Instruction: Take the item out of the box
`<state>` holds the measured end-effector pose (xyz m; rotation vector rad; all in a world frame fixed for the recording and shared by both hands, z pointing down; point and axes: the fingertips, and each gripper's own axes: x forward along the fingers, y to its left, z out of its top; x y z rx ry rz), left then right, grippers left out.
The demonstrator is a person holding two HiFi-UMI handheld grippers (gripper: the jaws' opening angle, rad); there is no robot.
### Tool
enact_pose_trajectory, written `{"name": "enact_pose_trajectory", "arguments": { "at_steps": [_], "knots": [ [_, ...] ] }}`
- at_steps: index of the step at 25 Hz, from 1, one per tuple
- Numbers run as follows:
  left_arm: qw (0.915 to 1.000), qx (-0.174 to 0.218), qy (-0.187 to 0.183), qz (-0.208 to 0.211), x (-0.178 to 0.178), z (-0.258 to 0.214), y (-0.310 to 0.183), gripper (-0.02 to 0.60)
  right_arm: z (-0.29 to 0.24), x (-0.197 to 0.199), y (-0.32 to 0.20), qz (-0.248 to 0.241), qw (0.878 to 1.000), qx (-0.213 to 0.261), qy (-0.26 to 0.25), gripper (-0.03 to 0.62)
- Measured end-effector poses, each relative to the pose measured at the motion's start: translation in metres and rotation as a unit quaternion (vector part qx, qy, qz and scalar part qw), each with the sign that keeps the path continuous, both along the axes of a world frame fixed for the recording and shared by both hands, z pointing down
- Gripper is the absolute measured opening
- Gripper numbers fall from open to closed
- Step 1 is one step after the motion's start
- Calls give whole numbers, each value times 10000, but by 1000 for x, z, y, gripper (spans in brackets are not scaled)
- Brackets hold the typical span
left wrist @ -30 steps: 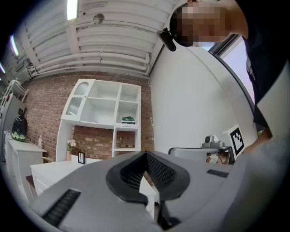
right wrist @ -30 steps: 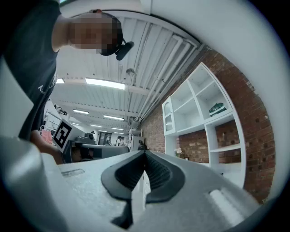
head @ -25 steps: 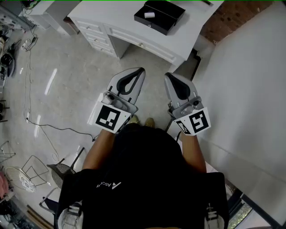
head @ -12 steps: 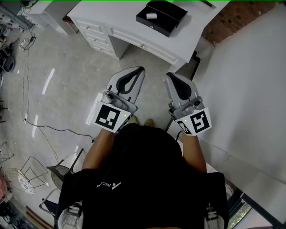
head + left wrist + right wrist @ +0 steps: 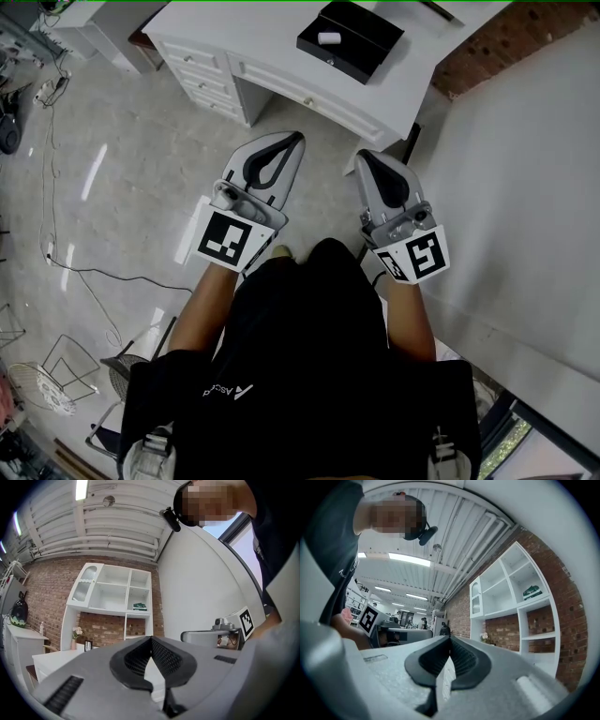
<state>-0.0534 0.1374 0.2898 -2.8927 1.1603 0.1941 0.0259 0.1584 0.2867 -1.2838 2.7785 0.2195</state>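
In the head view an open black box lies on the white desk far ahead, with a small white item inside it. My left gripper and right gripper are held side by side over the floor, well short of the desk. Both are shut with nothing between the jaws. The left gripper view has its tips meeting, aimed at a white shelf unit on a brick wall. In the right gripper view the tips also touch.
The desk has drawers on its front. A white wall panel runs along the right. Cables, a fan and wire stands lie on the floor at left. The person's torso fills the lower middle.
The view has moved forward: the desk and box sit slightly lower and to the right in the frame. Both grippers have risen a little toward the desk, still shut.
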Motion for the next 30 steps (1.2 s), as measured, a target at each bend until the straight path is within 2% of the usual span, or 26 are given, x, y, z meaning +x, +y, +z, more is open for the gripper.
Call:
{"name": "enact_pose_trajectory", "arguments": {
  "at_steps": [6, 11, 16, 19, 30],
  "knots": [
    [10000, 28, 14, -27, -17, -3, -27, -1, -3, -4, -28, 74, 10000, 37, 38, 2],
    [9999, 95, -4, -84, -17, -4, -61, -1, -2, 3, -62, 85, 9999, 131, 30, 2],
    [9997, 161, 58, -166, -7, -11, -111, 0, -1, 12, -110, 59, 9995, 292, 139, 2],
    [9997, 89, -87, -230, -2, 0, -149, 0, 1, 21, -148, 37, 9990, 356, 252, 2],
    [9987, 31, -261, -433, 39, 16, -275, 0, 19, 64, -277, -218, 9984, 259, 463, 2]
  ]
}}
